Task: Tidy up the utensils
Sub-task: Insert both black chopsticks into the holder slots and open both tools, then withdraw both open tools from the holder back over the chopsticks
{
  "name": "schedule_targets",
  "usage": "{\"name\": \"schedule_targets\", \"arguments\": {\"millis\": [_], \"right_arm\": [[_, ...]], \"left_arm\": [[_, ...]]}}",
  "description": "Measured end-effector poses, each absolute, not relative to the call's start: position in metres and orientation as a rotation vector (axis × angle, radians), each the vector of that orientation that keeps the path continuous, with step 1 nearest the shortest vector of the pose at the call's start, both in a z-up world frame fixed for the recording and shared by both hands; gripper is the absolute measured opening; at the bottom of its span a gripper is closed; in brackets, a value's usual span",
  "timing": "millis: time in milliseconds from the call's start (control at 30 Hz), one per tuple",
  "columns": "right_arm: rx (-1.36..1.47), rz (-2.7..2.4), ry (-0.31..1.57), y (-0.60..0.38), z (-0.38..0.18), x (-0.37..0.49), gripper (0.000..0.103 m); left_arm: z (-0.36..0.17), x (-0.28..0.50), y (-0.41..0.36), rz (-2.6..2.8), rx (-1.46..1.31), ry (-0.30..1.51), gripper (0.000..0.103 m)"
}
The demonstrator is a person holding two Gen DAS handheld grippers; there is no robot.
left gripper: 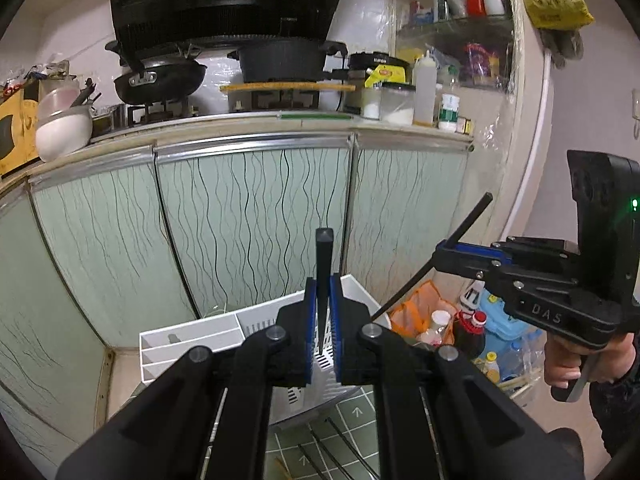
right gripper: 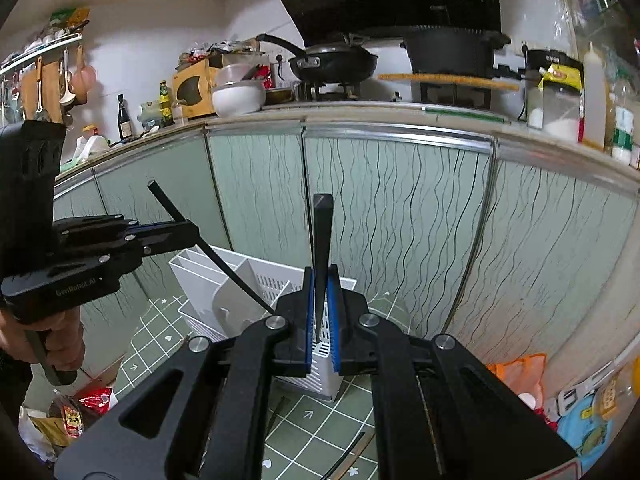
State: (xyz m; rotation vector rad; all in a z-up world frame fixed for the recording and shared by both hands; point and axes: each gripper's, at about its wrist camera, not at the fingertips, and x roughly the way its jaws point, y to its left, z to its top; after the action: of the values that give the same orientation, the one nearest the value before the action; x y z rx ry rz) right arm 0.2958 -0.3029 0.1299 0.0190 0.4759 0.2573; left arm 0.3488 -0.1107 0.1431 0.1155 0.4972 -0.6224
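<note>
Holding: each gripper pinches one black chopstick, both above the white utensil caddy [left gripper: 256,322] that stands on the green tiled floor mat [left gripper: 356,412].
Left gripper [left gripper: 323,322]: its blue-lined tongs are pressed together on a black chopstick [left gripper: 323,264], which stands nearly upright, thick end up, thin tip pointing down toward the caddy's slotted compartment.
Right gripper [right gripper: 322,312]: its tongs are likewise pressed together on a second black chopstick [right gripper: 321,248], thick end up, tip just over the caddy's slotted basket.
Cross view: from the right wrist camera the left gripper's chopstick slants across the caddy's divided side; from the left wrist camera the right gripper sits to the right of the caddy, a hand [left gripper: 576,364] on its trigger.
Caddy: just in front of the pale green cabinet doors [left gripper: 248,216], with narrow slots on one side and a perforated basket on the other.
Loose utensils: a few more dark sticks [left gripper: 344,448] lie on the mat, nearer the camera than the caddy.
Beside the caddy: bottles and an orange bag [left gripper: 416,312] stand to its right.
Above the caddy: a wok [left gripper: 160,80] and a black pot [left gripper: 284,60] sit on the counter stove.
</note>
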Motion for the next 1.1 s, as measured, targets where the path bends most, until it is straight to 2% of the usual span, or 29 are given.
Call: {"name": "schedule_targets", "arguments": {"millis": [533,567,600,633,667,733,767,800,1100], "right_arm": [[0.019,0.258,0.489,-0.307,0.114,0.307,0.007],[0.021,0.260,0.491,-0.309,0.114,0.306,0.020],[0.022,0.256,0.492,-0.310,0.116,0.305,0.053],[0.026,0.260,0.486,-0.312,0.117,0.303,0.068],[0.029,0.267,0.478,-0.313,0.119,0.301,0.073],[0.039,0.263,0.473,-0.317,0.122,0.298,0.080],[0.045,0.258,0.472,-0.319,0.123,0.296,0.090],[0.053,0.259,0.466,-0.321,0.124,0.293,0.092],[0.000,0.236,0.471,-0.314,0.132,0.269,0.095]], "left_arm": [[0.122,0.357,-0.116,-0.607,0.139,0.529,0.008],[0.122,0.357,-0.115,-0.602,0.137,0.527,0.019],[0.121,0.357,-0.113,-0.594,0.138,0.527,0.036],[0.121,0.356,-0.112,-0.576,0.141,0.519,0.079],[0.122,0.353,-0.109,-0.549,0.144,0.487,0.096],[0.124,0.347,-0.104,-0.536,0.148,0.448,0.096],[0.124,0.346,-0.102,-0.524,0.154,0.452,0.096],[0.124,0.346,-0.101,-0.512,0.158,0.458,0.096],[0.130,0.323,-0.084,-0.484,0.160,0.445,0.098]]}}
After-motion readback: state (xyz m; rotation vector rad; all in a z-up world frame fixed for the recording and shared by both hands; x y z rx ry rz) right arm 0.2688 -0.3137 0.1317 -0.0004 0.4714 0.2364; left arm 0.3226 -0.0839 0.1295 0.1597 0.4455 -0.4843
